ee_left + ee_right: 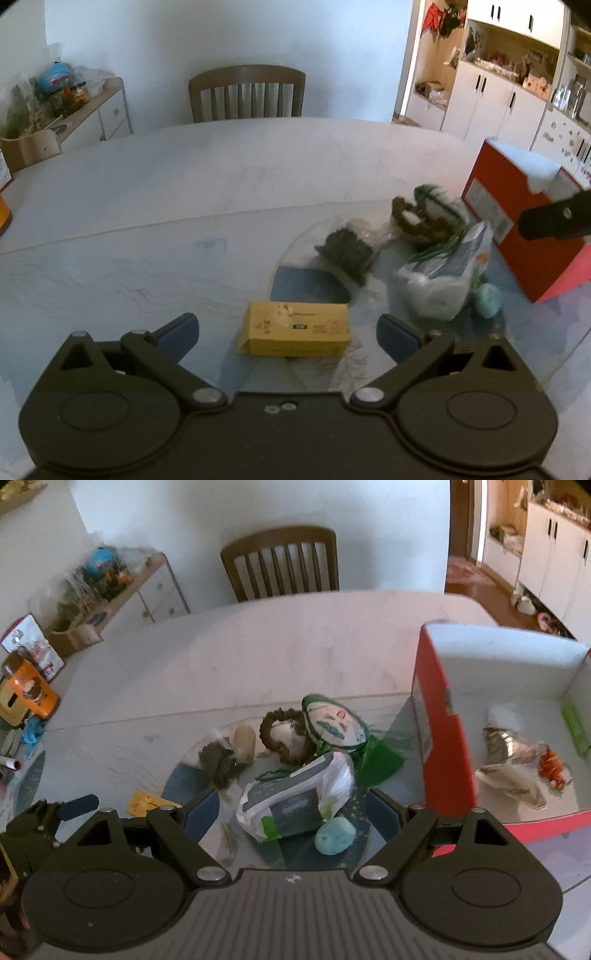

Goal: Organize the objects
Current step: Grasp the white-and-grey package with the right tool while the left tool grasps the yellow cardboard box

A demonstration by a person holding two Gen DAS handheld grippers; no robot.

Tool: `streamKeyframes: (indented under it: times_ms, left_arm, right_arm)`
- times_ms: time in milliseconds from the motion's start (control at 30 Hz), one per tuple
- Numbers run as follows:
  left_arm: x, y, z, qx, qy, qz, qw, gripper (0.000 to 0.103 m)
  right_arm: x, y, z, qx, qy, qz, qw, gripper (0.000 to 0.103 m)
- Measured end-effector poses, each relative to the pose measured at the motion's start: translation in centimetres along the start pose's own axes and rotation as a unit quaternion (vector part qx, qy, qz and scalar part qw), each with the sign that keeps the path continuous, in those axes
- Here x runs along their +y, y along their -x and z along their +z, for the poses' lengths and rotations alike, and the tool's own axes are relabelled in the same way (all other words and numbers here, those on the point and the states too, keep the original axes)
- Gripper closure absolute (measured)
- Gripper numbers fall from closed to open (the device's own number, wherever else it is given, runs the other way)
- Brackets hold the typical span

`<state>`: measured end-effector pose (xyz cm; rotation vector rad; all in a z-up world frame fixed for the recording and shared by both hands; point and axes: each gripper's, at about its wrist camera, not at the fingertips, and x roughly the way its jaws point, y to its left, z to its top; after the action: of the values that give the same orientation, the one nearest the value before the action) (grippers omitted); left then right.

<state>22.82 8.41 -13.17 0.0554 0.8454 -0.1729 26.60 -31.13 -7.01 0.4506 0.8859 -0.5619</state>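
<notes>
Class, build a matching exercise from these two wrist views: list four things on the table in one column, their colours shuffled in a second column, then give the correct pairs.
Things:
1. open storage box
2. small flat carton
3. soap-shaped lump
4. fringed cloth under the painted mask

Colours:
A. green
B. yellow-tan
C. red outside
D. pale turquoise

Pairs: 1-C, 2-B, 3-D, 4-A

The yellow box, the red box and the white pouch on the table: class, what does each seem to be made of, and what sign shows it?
Yellow box: matt cardboard, judging by its folded edges and printed face.
Red box: probably coated cardboard; thin stiff walls, red outside, white inside.
White pouch: likely soft plastic film; it crinkles and catches the light.
</notes>
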Motion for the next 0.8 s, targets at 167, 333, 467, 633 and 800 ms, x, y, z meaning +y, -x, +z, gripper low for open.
streamKeyframes:
  times_ms: [167,333,467,633,800]
  left_arm:
    - [0.0,-1.6,-0.6,0.002,-0.006,0.003,1.0,0.001]
    - [-0.2,-2.7,-0.8,0.008,-0.008,0.007,0.9999,0.002]
    - [-0.3,-3.1,-0.8,0.007,-0.013,0.013,0.9998,0.007]
    - [-0.7,-3.4,-1.2,0.005,-0.022,0.016,0.9996,0.017]
    - [-0.8,-3.6,-1.3,0.005,-0.024,0.015,0.9996,0.024]
  right_arm:
    - [-0.1,-3.2,0.4,0.029,-0.043,-0.021,0.998,0.016]
    - [-0.3,-5.6,0.5,0.057,-0.07,-0.036,0.995,0.016]
    - [-0.3,-6.9,0.6,0.067,-0.082,-0.046,0.993,0.017]
    - [-0.4,-8.5,0.9,0.09,-0.098,-0.051,0.99,0.028]
    - [-0.7,-9.6,1.0,0.104,-0.116,-0.051,0.986,0.041]
